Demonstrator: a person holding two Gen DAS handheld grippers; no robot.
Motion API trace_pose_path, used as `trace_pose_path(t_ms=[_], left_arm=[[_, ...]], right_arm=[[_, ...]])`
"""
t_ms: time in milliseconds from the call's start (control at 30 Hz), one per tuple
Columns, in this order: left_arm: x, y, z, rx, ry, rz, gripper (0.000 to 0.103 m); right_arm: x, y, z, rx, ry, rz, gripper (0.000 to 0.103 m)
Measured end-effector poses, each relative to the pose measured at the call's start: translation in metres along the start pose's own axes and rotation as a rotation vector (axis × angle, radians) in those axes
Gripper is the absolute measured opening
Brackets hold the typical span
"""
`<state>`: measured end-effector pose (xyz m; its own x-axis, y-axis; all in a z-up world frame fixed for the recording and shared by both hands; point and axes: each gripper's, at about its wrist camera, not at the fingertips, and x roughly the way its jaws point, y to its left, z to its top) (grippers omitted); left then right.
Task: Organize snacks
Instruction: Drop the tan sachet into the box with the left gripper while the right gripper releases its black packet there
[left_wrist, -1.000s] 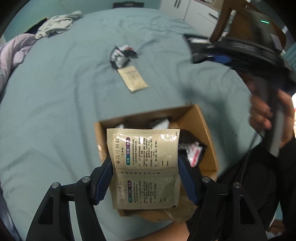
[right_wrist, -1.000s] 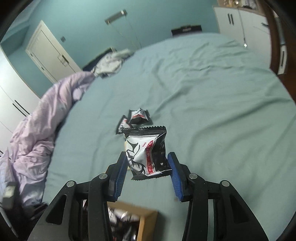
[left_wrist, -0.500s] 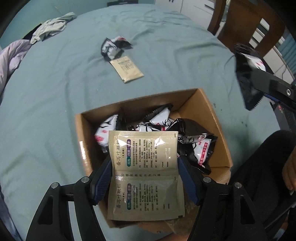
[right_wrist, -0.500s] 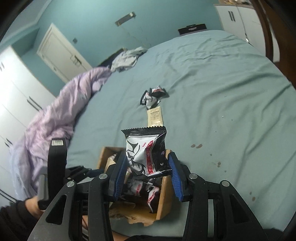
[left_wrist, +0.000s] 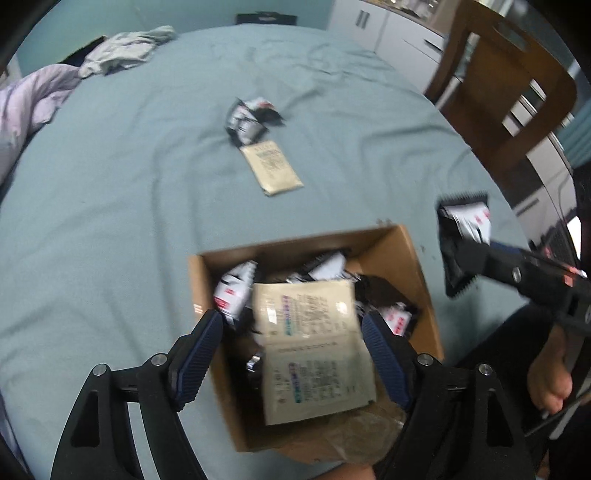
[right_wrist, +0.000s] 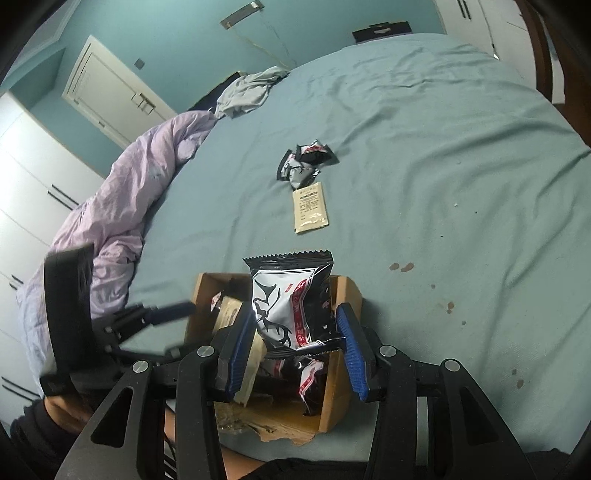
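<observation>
Light was dim, soft and bluish. The left wrist view was motion-blurred around the cardboard box (left_wrist: 413, 254), print smeared. Glare caught a black-and-white packet (right_wrist: 288, 302) above it. Fisheye edges curved into black corners.

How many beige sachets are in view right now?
2. One beige sachet lies on the bedsheet below the black snack packets. The other, a double sachet, is between the opening jaws of the left hand-held gripper over the cardboard box. More may be hidden inside.
</observation>
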<state>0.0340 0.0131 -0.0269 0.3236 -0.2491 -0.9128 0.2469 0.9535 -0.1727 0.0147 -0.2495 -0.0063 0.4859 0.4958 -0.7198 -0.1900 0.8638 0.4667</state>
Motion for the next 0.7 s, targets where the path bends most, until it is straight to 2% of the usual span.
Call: trace_pose_path(t_ms=[267,367,533,700], left_arm=[[-0.012,0.01,0.003,-0.018,-0.054,0.105,0.079],[-0.015,0.014,0.004,-0.026,-0.058,0.098,0.079],[-0.024,0.016,0.007,-0.033,-0.105,0.142,0.079],[-0.031,0.019,0.007,-0.052,-0.137,0.163,0.079]], right_arm=[[0.016,0.021,0.002,-0.116,0.067,-0.08,0.044],[0.023,0.026,0.003,-0.136,0.095,-0.114,0.044],[0.033,0.03,0.002,-0.15,0.136,-0.137,0.044],[0.037,0.04,-0.002,-0.206,0.139,-0.168,0.045]])
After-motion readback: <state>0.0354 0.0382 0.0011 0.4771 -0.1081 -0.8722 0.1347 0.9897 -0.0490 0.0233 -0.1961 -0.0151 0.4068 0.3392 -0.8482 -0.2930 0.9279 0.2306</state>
